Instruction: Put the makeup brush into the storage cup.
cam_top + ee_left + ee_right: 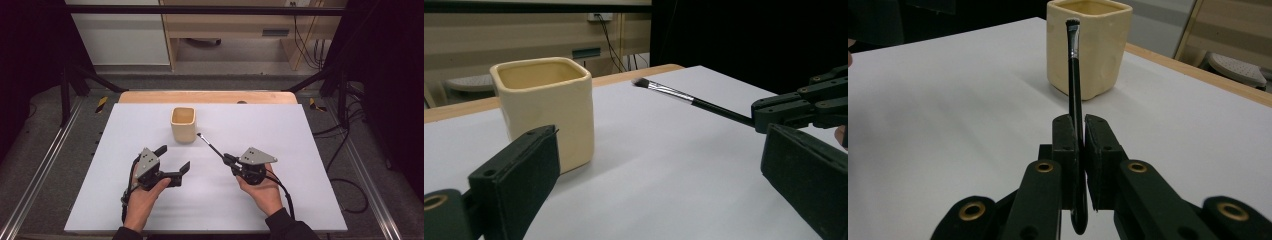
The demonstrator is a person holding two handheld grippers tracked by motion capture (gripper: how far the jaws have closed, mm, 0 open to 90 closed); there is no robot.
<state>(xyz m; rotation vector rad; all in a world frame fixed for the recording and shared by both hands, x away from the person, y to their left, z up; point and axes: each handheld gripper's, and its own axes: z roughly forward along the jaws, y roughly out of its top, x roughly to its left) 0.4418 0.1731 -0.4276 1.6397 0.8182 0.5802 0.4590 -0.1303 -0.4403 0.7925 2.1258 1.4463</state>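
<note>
A cream square cup [183,124] [545,107] [1088,46] stands upright on the white board, empty as far as I can see. My right gripper [228,159] [1076,131] is shut on the handle of a thin black brush [211,146] [689,97] [1074,75]. The brush's silver ferrule and dark bristles point toward the cup's right side, stopping just short of it. My left gripper [174,158] is open with nothing between its jaws, a little in front of the cup and to its left.
The white board [125,200] covers a wooden table [150,96]. Black frame bars and cables run along both sides. A wooden desk and a white cabinet stand beyond the far edge.
</note>
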